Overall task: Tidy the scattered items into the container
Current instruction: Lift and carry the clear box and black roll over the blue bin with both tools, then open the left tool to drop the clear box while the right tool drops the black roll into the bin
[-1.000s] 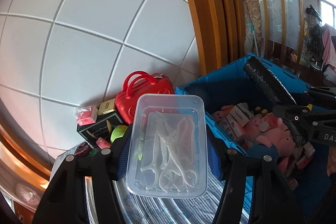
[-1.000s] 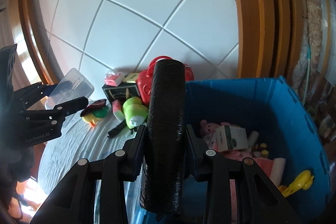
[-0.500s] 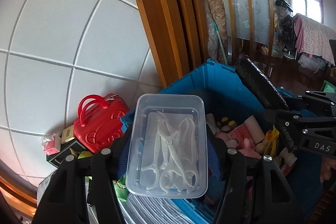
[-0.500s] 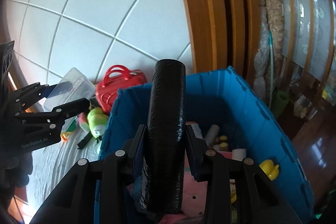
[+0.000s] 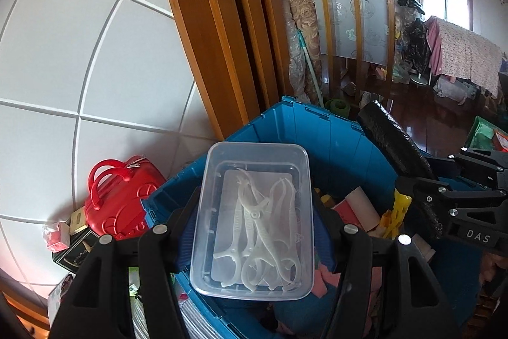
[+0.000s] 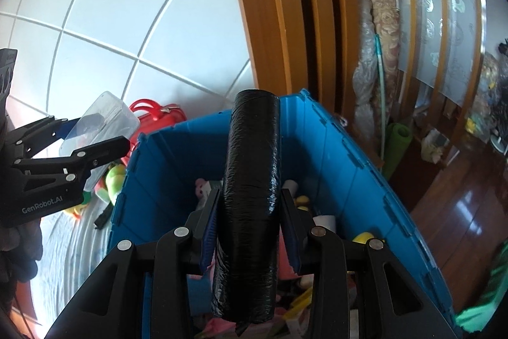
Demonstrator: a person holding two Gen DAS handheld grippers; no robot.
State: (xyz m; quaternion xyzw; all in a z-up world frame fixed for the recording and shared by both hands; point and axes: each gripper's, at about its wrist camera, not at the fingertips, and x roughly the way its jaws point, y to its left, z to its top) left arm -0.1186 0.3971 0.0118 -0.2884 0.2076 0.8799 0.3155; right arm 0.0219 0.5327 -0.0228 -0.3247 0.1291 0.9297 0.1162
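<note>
My left gripper (image 5: 254,227) is shut on a clear plastic box (image 5: 254,218) with white plastic tongs inside, held above the near left corner of the blue crate (image 5: 320,129). My right gripper (image 6: 249,221) is shut on a black roll (image 6: 250,196), held over the open blue crate (image 6: 333,148). The crate holds several small toys and boxes. The black roll also shows at the right of the left wrist view (image 5: 397,145), and the clear box at the left of the right wrist view (image 6: 101,129).
A red toy suitcase (image 5: 120,199) stands left of the crate against the white tiled wall, with small boxes and a green toy (image 6: 114,180) beside it. A wooden door frame (image 5: 216,37) and a rolled rug (image 5: 301,30) rise behind the crate.
Both grippers have moved to the right with their loads, from over the scattered items to over the blue crate. The red suitcase has slid to the left of both views.
</note>
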